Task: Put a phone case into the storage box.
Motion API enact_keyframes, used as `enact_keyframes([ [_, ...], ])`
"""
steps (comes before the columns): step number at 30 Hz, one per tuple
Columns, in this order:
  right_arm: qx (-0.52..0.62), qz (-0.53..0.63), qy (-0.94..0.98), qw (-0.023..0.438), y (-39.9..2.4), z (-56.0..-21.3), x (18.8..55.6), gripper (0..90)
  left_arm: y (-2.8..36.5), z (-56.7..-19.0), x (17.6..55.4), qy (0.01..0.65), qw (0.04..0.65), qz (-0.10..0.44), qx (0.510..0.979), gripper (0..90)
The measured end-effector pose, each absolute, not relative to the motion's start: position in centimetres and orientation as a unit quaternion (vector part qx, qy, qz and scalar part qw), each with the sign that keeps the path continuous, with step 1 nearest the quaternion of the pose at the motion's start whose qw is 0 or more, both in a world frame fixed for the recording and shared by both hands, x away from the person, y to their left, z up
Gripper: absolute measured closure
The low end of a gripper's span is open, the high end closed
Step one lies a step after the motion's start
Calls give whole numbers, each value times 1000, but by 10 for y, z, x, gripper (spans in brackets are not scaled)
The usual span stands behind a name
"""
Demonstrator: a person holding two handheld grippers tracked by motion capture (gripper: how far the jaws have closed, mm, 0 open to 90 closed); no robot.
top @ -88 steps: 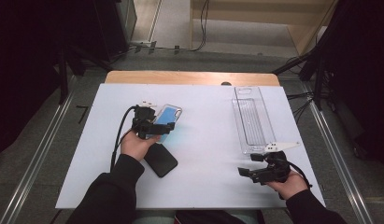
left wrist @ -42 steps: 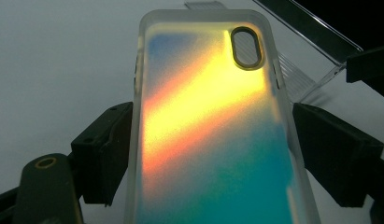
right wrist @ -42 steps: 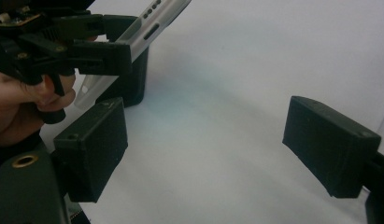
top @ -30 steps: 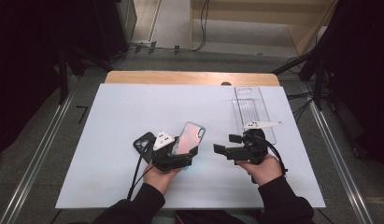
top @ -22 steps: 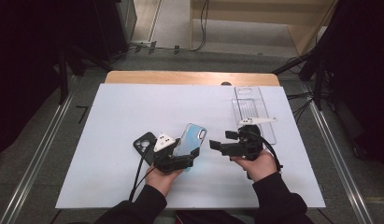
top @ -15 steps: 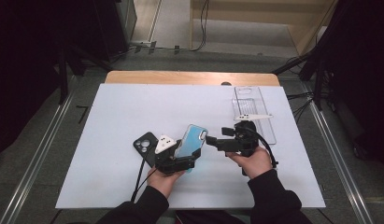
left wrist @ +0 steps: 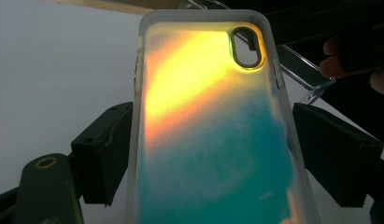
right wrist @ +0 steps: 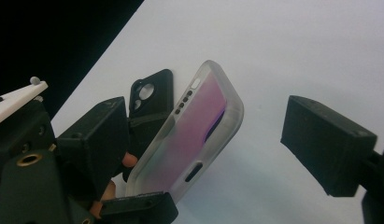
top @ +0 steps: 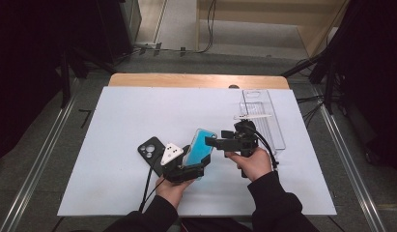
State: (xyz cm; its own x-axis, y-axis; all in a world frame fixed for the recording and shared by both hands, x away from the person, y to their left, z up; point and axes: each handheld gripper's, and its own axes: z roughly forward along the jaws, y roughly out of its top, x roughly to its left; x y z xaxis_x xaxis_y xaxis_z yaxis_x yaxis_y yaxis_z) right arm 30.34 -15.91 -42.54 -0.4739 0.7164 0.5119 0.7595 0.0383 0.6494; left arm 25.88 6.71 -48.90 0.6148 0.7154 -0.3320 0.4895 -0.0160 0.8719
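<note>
Translucent plastic, tinted teal, marks the phone case (top: pixel 200 146) that we see held tilted above the white table (top: pixel 114 116) in the high view. The left gripper (top: pixel 186 170) pinches its lower end, with the grey plate (top: pixel 172 153) on top. The right gripper (top: pixel 211 141) reaches in from the right, its tips beside the case's upper end; from this height we cannot tell whether they touch it. A black phone case (top: pixel 148 148) lies flat just left of the left gripper, and a clear plastic tray (top: pixel 278 130) sits behind the right hand (top: pixel 254 162).

In the left gripper view, we see what the high view cannot: the case (left wrist: pixel 213 126) glows yellow-orange toward its camera cutout and teal lower down, and both black jaws press against its frosted side edges. A corner of the clear tray (left wrist: pixel 306 79) and fingertips (left wrist: pixel 330 63) of the other hand appear beyond.

In the right gripper view, the same case (right wrist: pixel 189 135) looks pink-purple and stands edge-on, showing port holes along its rim. The right gripper (right wrist: pixel 203 140) is spread wide, one jaw on each side of the case and clear of it. The left gripper's jaw (right wrist: pixel 138 205) clamps the case's lower end, and the black case (right wrist: pixel 152 95) lies on the table behind.
</note>
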Motion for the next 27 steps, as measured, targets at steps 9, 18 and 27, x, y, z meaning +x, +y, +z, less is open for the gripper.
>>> enact_keyframes([
  [9, -544, -465, -694, 80, -156, -433, 313, 406, 64, -486, 256, 442, 559, 92, 696, 160],
  [18, -560, -473, -671, 108, -159, -437, 319, 740, 61, -486, 256, 448, 554, 89, 696, 160],
  [27, -556, -482, -666, 119, -160, -433, 317, 762, 60, -484, 257, 442, 553, 92, 701, 159],
])
